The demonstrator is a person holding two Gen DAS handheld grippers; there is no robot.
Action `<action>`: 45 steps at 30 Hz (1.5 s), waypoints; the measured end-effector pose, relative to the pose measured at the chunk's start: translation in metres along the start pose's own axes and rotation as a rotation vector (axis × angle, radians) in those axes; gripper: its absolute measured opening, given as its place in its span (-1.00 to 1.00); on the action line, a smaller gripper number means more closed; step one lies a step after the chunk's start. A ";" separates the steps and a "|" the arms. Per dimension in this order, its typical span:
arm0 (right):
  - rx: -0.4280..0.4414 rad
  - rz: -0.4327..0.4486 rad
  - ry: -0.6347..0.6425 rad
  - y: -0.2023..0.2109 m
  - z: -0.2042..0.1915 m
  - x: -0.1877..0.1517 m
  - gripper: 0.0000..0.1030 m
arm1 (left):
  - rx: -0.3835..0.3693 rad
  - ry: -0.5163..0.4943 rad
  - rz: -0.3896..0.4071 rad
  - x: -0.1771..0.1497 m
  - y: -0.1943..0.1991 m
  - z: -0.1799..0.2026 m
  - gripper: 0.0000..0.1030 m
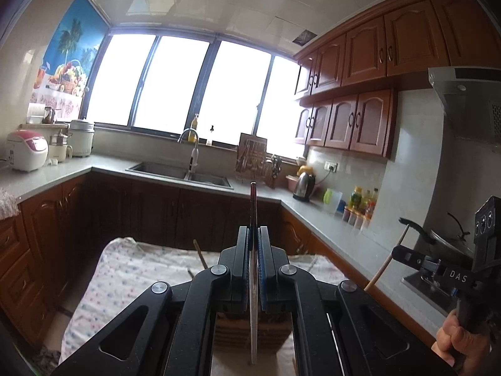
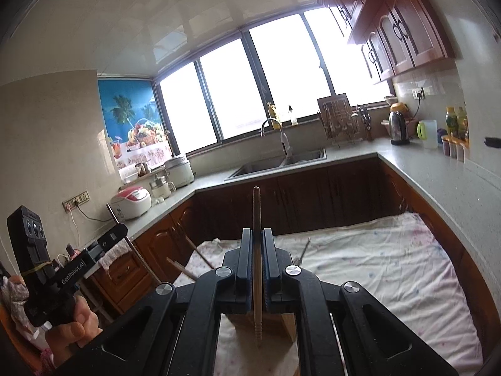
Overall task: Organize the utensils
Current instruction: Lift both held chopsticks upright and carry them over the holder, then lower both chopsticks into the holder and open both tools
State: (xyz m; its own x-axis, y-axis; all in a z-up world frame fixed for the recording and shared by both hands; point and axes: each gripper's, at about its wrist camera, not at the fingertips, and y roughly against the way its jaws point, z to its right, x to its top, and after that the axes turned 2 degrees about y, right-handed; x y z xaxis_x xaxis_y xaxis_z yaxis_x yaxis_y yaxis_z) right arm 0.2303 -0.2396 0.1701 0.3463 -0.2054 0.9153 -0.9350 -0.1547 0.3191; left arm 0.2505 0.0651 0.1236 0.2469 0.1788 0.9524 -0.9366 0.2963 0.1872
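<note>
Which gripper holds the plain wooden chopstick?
The right gripper holds the pale wooden chopstick. The left gripper pinches a dark reddish chopstick instead.

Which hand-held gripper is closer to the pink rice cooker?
Left. The left hand-held gripper is on the rice cooker side; the right hand-held gripper is across, by the pan.
</note>
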 end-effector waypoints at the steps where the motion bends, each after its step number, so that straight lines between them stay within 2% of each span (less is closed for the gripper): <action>1: -0.001 0.009 0.002 -0.005 0.000 0.004 -0.90 | 0.004 0.000 0.009 0.002 -0.007 -0.001 -0.94; 9: -0.024 0.027 0.016 -0.037 0.003 0.012 -0.89 | 0.044 0.023 0.042 -0.008 -0.053 -0.010 -0.94; 20: -0.046 -0.017 -0.021 -0.068 0.020 -0.020 -0.90 | 0.081 0.025 0.040 -0.038 -0.097 0.000 -0.94; 32: -0.061 -0.098 -0.073 -0.093 0.032 -0.062 -0.90 | 0.097 0.061 -0.069 -0.075 -0.118 -0.008 -0.94; 36: -0.069 -0.100 -0.080 -0.091 0.035 -0.062 -0.90 | 0.103 0.061 -0.120 -0.071 -0.120 -0.010 -0.94; 45: -0.079 -0.128 -0.103 -0.095 0.040 -0.065 -0.89 | 0.122 0.059 -0.145 -0.049 -0.117 -0.011 -0.93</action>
State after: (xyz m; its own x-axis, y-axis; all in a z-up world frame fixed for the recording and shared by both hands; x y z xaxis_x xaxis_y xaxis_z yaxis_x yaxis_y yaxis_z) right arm 0.2998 -0.2499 0.0704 0.4647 -0.2879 0.8373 -0.8846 -0.1105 0.4530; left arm 0.3504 0.0320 0.0527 0.3924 0.1982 0.8982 -0.9124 0.2077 0.3528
